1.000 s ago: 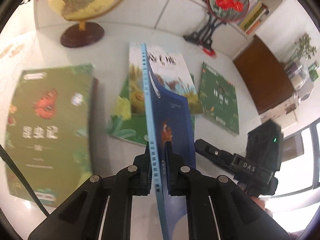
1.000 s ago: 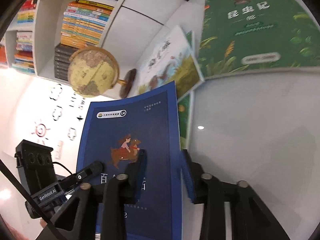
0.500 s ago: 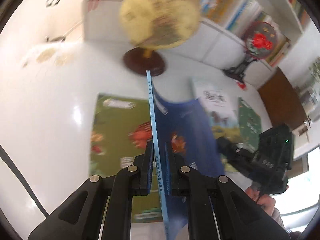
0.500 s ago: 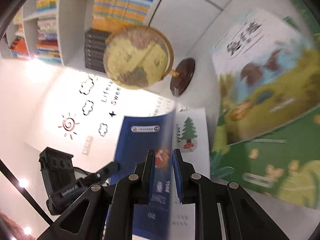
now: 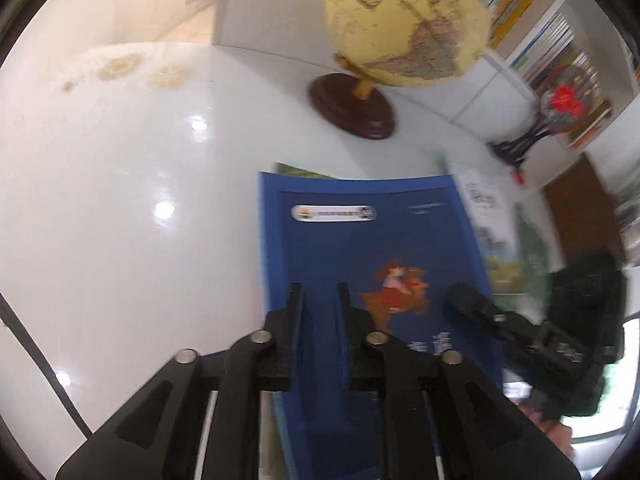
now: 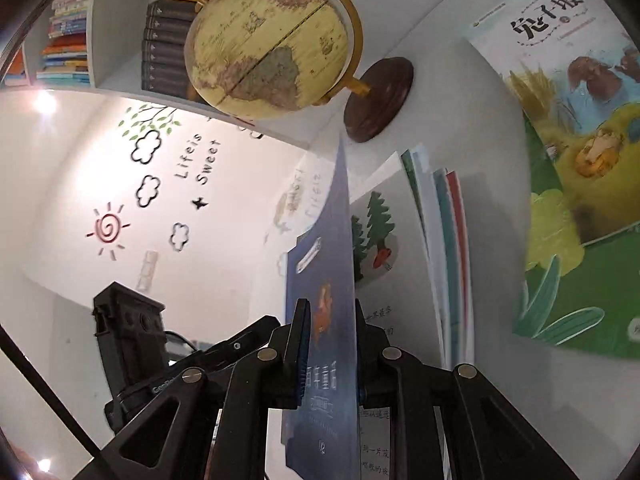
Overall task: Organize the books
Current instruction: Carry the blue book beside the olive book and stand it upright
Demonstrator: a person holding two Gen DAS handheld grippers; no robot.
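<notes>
A thin blue book [image 5: 372, 248] lies flat in the left wrist view, over a green book whose edge [image 5: 300, 170] shows beyond it. My left gripper [image 5: 319, 292] stands over the blue book's near part with its jaws a little apart, holding nothing. My right gripper [image 6: 330, 312] is shut on the blue book's front cover [image 6: 328, 280] and holds it lifted; inside pages [image 6: 380, 232] with tree pictures fan open to the right. The right gripper also shows in the left wrist view [image 5: 500, 324] at the book's right edge.
A yellow globe [image 5: 404, 20] on a dark wooden base [image 5: 352, 106] stands behind the books. A white-and-green picture book [image 6: 572, 120] lies to the right. A red ornament on a black stand [image 5: 560, 108] and bookshelves [image 6: 120, 32] are at the back.
The blue book went from standing on edge in my left gripper to lying flat. My left gripper has let go. My right gripper has closed on the cover.
</notes>
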